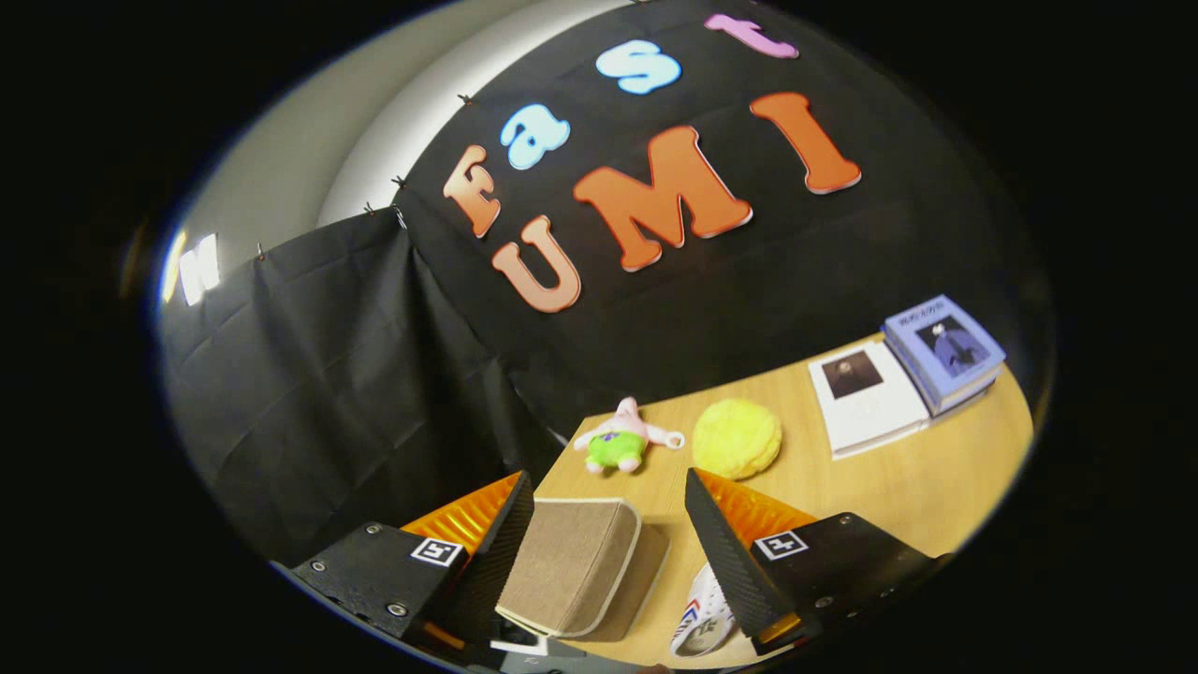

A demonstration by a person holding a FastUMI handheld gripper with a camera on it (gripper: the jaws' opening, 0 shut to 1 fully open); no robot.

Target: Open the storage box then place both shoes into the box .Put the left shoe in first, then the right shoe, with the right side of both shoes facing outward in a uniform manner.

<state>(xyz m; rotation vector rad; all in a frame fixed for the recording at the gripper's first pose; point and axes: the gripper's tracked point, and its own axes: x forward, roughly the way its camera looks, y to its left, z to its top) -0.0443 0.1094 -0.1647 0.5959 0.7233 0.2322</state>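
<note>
One tan storage box, lid closed.

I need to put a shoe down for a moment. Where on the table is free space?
Bare wood lies between the yellow puff and the white book, and ahead of the books. It is crowded near the open gripper: the storage box sits between the fingers, with a white shoe beside it.
</note>
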